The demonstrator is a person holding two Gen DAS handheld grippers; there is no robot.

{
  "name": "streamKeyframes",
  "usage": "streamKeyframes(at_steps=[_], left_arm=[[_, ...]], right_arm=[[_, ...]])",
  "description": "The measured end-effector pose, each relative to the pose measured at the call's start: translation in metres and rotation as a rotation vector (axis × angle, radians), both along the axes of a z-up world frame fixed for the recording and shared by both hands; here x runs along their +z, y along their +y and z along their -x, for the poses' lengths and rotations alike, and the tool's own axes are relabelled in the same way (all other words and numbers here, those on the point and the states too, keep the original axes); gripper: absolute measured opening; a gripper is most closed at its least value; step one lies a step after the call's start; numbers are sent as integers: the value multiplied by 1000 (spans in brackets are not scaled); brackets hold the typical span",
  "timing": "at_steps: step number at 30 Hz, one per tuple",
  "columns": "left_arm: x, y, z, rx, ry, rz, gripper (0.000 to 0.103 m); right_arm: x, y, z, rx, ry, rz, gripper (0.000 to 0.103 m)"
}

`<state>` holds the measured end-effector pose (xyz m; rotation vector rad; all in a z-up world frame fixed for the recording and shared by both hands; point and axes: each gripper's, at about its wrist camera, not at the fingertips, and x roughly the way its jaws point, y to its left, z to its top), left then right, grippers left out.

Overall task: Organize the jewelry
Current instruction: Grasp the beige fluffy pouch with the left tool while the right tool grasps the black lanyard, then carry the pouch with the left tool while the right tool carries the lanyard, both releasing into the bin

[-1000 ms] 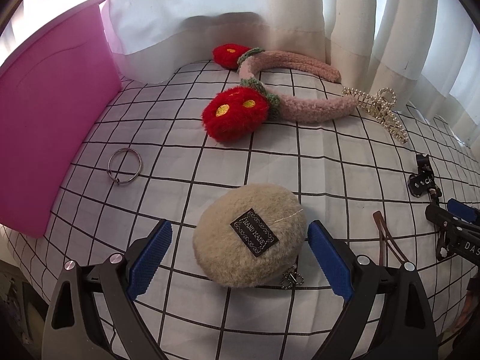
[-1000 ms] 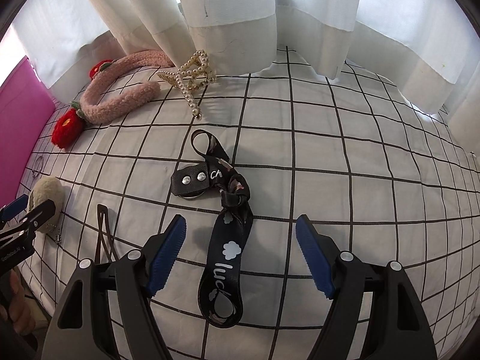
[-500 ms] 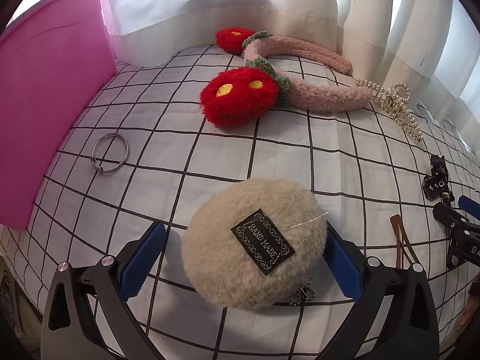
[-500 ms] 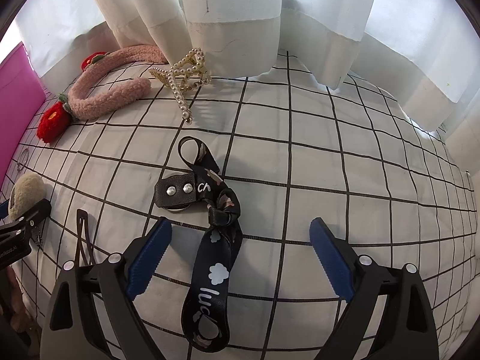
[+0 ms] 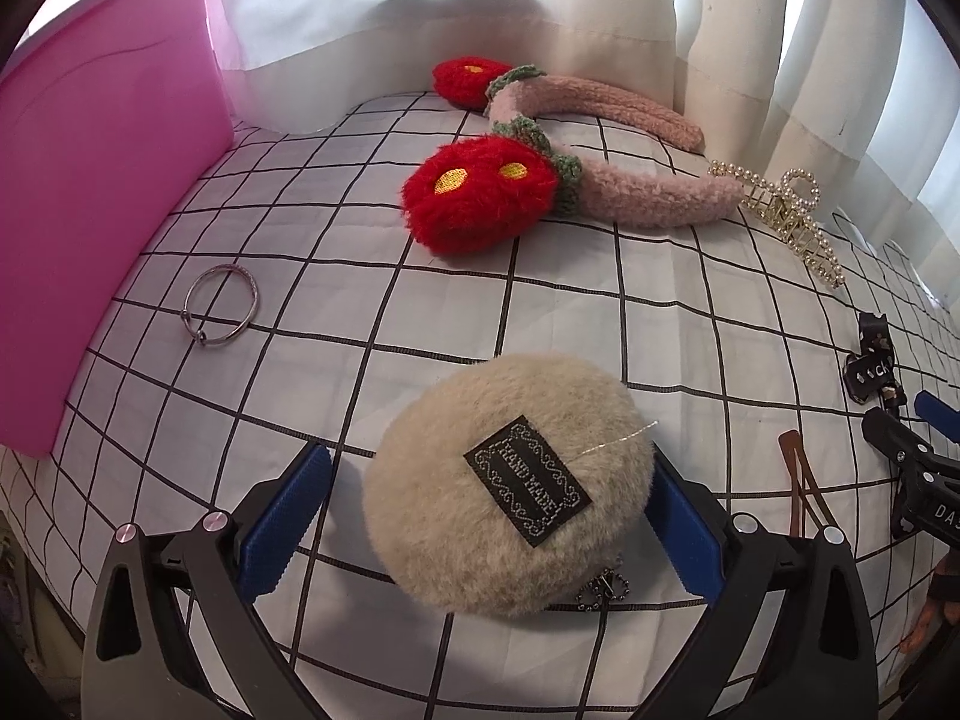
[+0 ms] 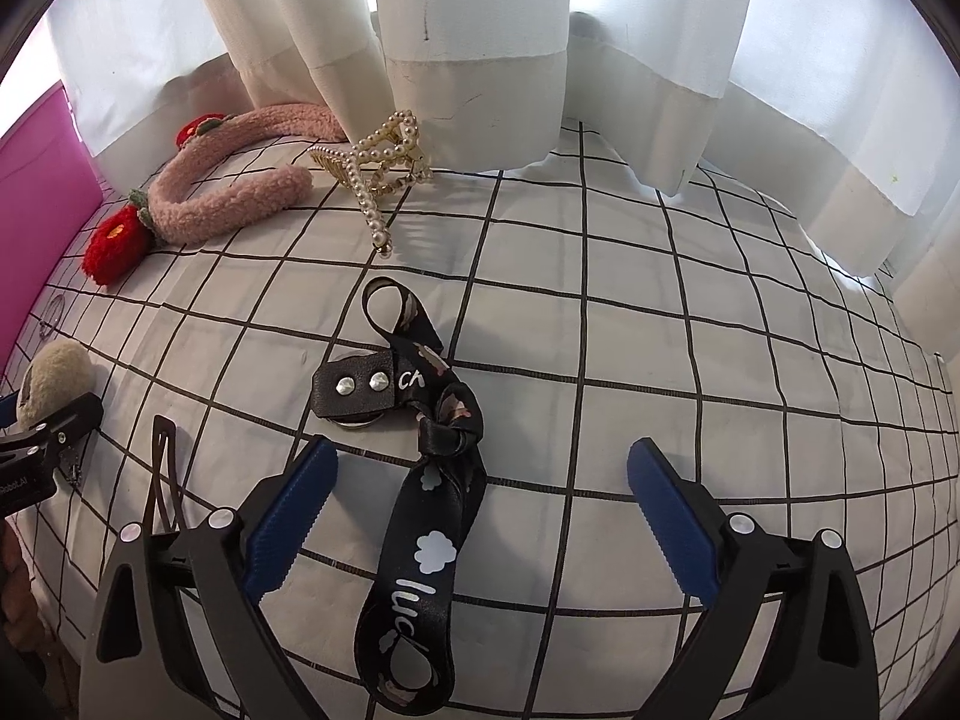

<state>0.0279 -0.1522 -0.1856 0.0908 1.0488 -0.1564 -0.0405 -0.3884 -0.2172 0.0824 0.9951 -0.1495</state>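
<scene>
White curtains [image 6: 474, 78] hang behind a surface covered by a white cloth with a black grid [image 5: 600, 312]; we cannot tell whether a bed or a table lies under it. At the far left we see a pink bin [image 5: 102, 192] standing on the cloth, and near its wall lies a thin metal ring [image 5: 220, 305]. Our left tool [image 5: 489, 507] has its blue pads spread wide on either side of a fluffy beige puff [image 5: 510, 486] with a black "HAND MADE" label; the left pad stands clear of the fur, and whether the right pad touches it we cannot tell. A small bead chain [image 5: 603, 588] peeks out at the puff's near edge. Beyond the puff lies a pink fuzzy headband [image 5: 648, 198] with red flowers [image 5: 480, 198], and just beside its end rests a pearl hair claw [image 5: 786, 210]. Our right tool [image 6: 480, 510] is also wide apart, gripping nothing, its pads either side of a black printed strap [image 6: 420, 546] that lies flat on the cloth. This strap is knotted partway along, carries a studded black tab [image 6: 354, 387] over a metal ring, and ends in a loop pointing toward the hair claw. A brown hair clip [image 6: 165, 468] lies between the two tools.
</scene>
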Motion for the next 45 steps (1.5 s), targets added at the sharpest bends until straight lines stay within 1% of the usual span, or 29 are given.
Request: streamKeyframes(at_steps=[1, 4, 6, 7, 8, 9, 10, 12, 15, 19, 24, 29, 33, 39, 45], left_arm=[[1, 1, 0, 1, 4, 0, 95], [4, 3, -1, -2, 2, 3, 82], [6, 2, 0, -10, -4, 3, 71], [7, 2, 1, -13, -7, 1, 69], [7, 2, 2, -13, -9, 2, 65], [7, 2, 2, -11, -9, 2, 63], [7, 2, 3, -9, -9, 3, 62], [6, 2, 4, -4, -8, 3, 59], [5, 3, 5, -2, -3, 2, 56], [8, 8, 10, 8, 4, 13, 55], [27, 12, 21, -12, -37, 10, 55], [61, 16, 34, -38, -88, 23, 55], [99, 26, 39, -43, -133, 40, 55], [155, 53, 41, -29, -221, 70, 55], [198, 87, 38, 0, -297, 93, 55]], right_arm=[[1, 0, 0, 6, 4, -1, 93], [1, 1, 2, 18, 8, -4, 91], [3, 3, 4, 32, 0, -1, 85], [3, 4, 5, 39, -4, -1, 83], [4, 5, 5, 45, -6, 0, 76], [6, 7, 6, 50, -10, 2, 63], [8, 8, 7, 54, -14, 6, 55], [10, 9, 8, 61, -13, 16, 18], [11, 8, 8, 62, -8, 10, 16], [14, 5, 16, 55, -12, -31, 15], [27, 4, 29, 47, -34, -87, 15], [57, 14, 41, 75, -82, -96, 15], [86, 27, 47, 107, -132, -100, 15], [135, 55, 48, 155, -212, -108, 15], [180, 92, 39, 212, -293, -108, 15]])
